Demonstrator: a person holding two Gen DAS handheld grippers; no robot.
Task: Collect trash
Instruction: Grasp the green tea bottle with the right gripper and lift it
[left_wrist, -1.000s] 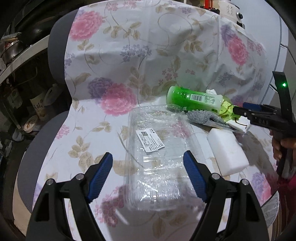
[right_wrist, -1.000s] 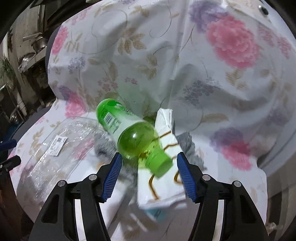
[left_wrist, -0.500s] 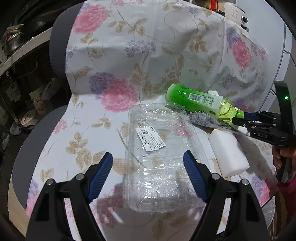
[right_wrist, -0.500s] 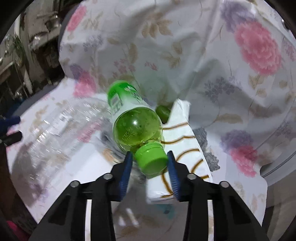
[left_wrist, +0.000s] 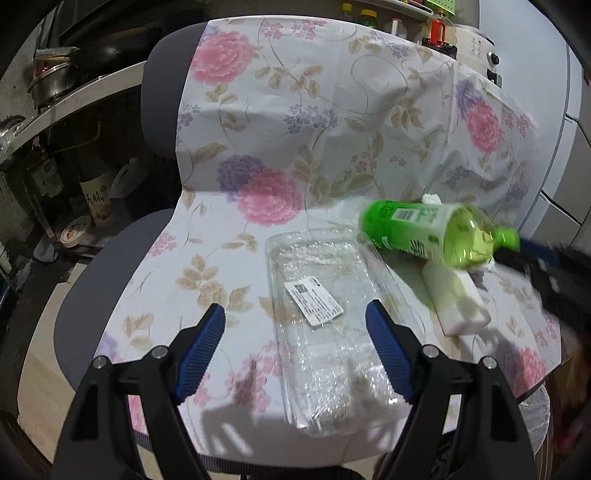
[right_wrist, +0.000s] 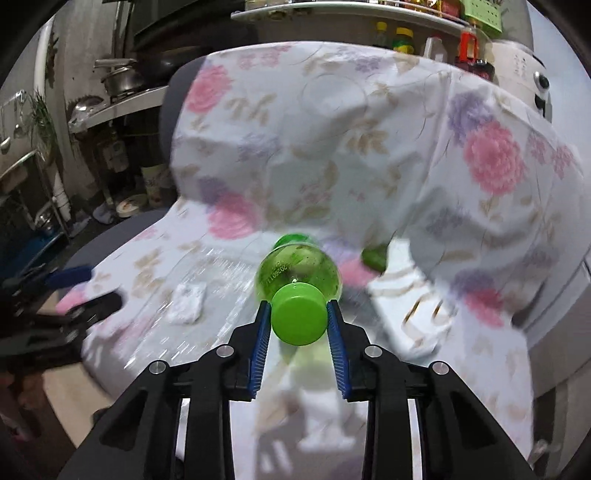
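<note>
- The green bottle (right_wrist: 297, 271) is smooth see-through plastic with a ribbed round cap (right_wrist: 299, 314); it is held lying level, raised off the floral cloth (left_wrist: 280, 122), at the right of the scene.
- The right gripper (right_wrist: 298, 315) has its jaws pinching the cap, one blue ridged pad on each side, with the bottle's body pointing away from it.
- From the left camera the bottle (left_wrist: 432, 232) shows a white printed label round its middle and hangs above a white block (left_wrist: 456, 299), which is rectangular and matte.
- Just left of the block lies a clear box (left_wrist: 328, 325) of thin, crinkled, glossy plastic with rounded corners and a white paper sticker (left_wrist: 314, 301) on its lid.
- The left gripper (left_wrist: 295, 345) has its jaws spread wide and hovers near the close end of the clear box, not touching it; its right blue pad is over the box's right edge, its left pad over bare cloth.
- The cloth is soft, with pink and purple flowers, draped over a grey padded chair (left_wrist: 162, 99) from the back down to the seat.
- The seat's left half is open cloth; the near edge of the seat falls away just past the box.
- Far left, a metal shelf (left_wrist: 66, 107) carries pots.
</note>
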